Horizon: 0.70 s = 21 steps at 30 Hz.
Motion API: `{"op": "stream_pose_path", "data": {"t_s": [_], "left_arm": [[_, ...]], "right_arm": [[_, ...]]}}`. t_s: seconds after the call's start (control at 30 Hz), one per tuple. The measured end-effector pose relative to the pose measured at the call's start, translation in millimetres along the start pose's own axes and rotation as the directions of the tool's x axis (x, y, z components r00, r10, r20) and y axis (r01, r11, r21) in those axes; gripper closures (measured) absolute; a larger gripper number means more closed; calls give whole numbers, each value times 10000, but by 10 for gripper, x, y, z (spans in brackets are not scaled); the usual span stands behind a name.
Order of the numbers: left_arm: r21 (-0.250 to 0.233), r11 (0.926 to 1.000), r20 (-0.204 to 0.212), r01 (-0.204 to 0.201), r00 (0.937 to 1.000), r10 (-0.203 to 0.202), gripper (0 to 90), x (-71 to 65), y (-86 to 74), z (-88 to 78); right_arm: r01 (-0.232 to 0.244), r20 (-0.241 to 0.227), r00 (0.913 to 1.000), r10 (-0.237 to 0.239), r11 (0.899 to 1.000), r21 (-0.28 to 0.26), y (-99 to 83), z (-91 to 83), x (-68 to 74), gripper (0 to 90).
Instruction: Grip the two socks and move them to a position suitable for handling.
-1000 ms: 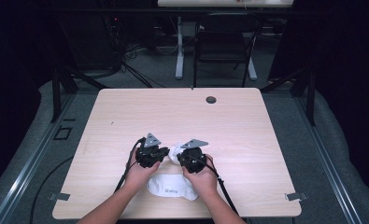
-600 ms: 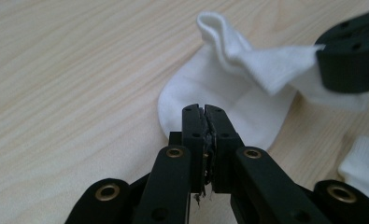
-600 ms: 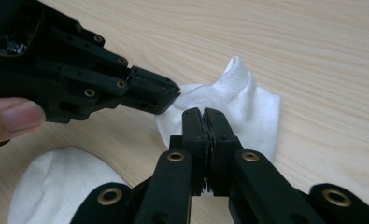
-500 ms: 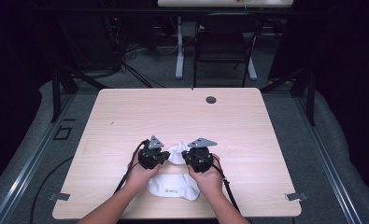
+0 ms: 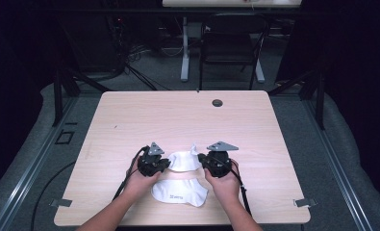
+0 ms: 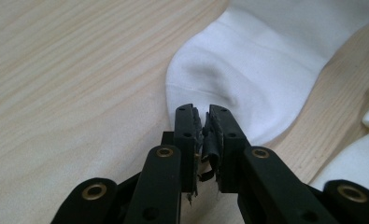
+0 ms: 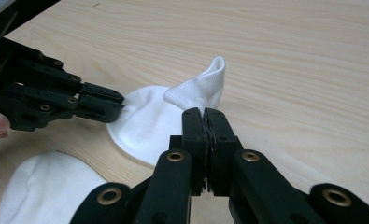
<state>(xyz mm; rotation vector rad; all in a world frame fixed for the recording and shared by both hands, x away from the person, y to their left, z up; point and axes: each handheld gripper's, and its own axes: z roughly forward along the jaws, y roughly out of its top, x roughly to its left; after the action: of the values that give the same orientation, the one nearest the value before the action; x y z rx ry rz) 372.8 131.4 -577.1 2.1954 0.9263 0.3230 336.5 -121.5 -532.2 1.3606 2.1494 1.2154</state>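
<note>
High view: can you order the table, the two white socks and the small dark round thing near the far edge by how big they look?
1. Table, by far the largest.
2. The near sock and the far sock: they look alike, and the grippers cover part of the far one, so I won't rank them.
3. Dark round thing, smallest.
</note>
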Motion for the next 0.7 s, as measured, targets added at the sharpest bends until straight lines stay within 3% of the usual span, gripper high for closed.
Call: {"op": "stream_pose_path", "data": {"t_s": [0.23,0.5,0.6,0.67,0.7], "left_arm": [[-187,9998,50,77,10000,-76,798,42,-46,-19],[-277,9992,169,282,9995,-277,798,94,-80,-39],[-317,9991,134,279,9995,-275,798,102,-86,-42],[-274,9993,165,255,9995,-251,798,105,-85,-46],[-276,9994,139,220,9997,-216,798,103,-85,-45]], "right_arm": [[-283,455,9986,261,9983,502,-189,-10,-196,881],[-665,686,9959,590,9914,1128,-368,63,-312,857],[-562,958,9941,500,9964,632,-337,-9,-311,778],[-606,905,9943,571,9975,355,-297,-60,-292,777],[-410,682,9968,412,9992,-40,-228,-116,-241,778]]}}
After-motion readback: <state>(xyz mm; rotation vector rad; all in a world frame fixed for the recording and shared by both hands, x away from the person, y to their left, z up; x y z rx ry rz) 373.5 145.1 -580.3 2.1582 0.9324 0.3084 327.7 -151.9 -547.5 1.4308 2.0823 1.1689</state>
